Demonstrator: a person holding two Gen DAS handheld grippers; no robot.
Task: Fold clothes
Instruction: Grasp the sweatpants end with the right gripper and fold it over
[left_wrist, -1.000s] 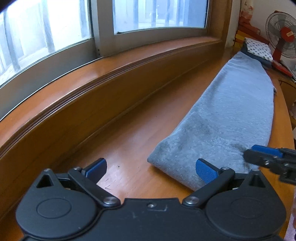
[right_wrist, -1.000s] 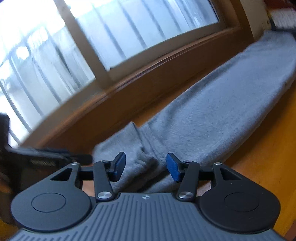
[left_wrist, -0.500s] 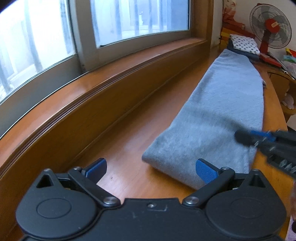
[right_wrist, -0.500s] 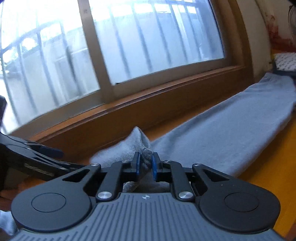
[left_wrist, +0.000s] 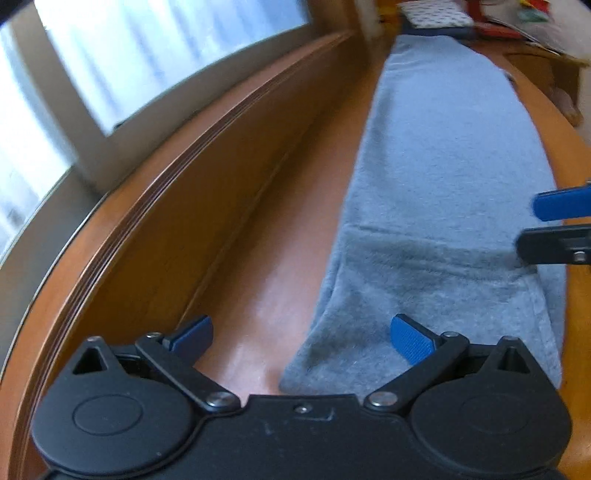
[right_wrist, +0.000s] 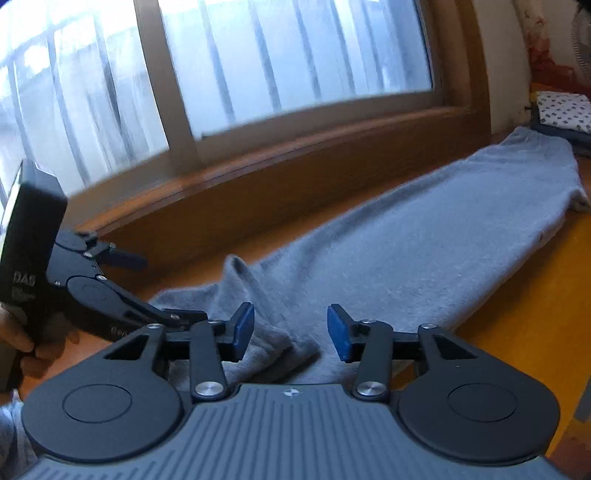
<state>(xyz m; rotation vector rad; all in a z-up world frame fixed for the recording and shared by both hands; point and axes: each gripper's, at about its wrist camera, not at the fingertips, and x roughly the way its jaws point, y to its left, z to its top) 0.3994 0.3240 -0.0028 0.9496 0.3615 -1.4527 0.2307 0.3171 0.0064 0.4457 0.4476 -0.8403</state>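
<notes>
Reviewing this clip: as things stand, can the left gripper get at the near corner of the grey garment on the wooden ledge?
Probably yes. The left gripper is open, with the corner of the grey garment lying flat between its fingers and nothing on top. The right gripper, its jaws opening over a cloth ridge, sits off to the side.

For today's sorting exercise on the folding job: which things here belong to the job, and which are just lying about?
Job:
grey garment
left tool, open
right tool, opening, pads off the cloth between them

Lying about:
spotted cloth
fan
window
</notes>
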